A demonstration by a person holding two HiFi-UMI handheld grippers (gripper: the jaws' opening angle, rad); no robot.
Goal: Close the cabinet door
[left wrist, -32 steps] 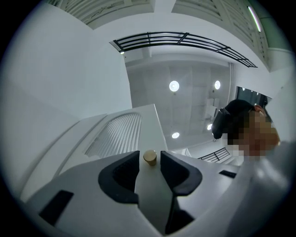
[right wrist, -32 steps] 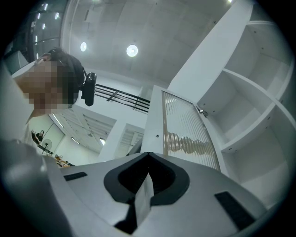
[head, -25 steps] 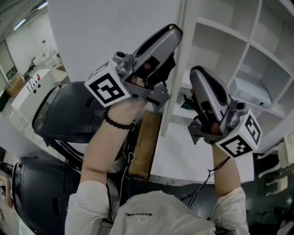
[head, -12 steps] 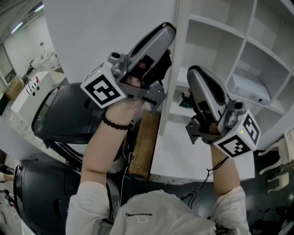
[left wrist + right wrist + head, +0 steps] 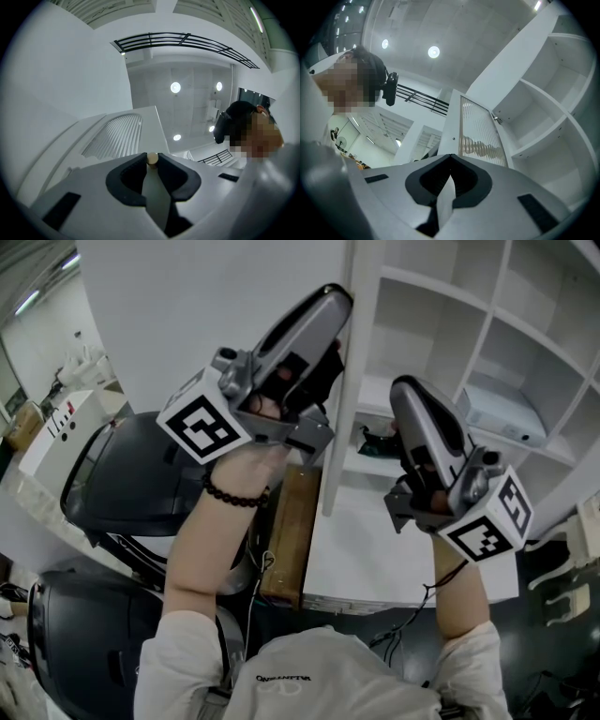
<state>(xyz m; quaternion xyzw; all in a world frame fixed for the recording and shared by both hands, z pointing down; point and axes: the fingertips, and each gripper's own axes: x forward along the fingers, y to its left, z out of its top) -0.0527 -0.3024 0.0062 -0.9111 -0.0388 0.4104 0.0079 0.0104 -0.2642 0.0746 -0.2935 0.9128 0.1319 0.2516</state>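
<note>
Fingers of the left gripper [image 5: 152,161] have just been closing and pinch the small round cream knob [image 5: 152,158] of the tall white ribbed-glass cabinet door [image 5: 336,427], ajar beside white shelves [image 5: 450,334]. Right gripper [image 5: 450,158] fingers meet, empty.

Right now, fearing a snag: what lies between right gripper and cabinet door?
Nothing: the stretch from right gripper to cabinet door is bare, seen in right gripper view.
</note>
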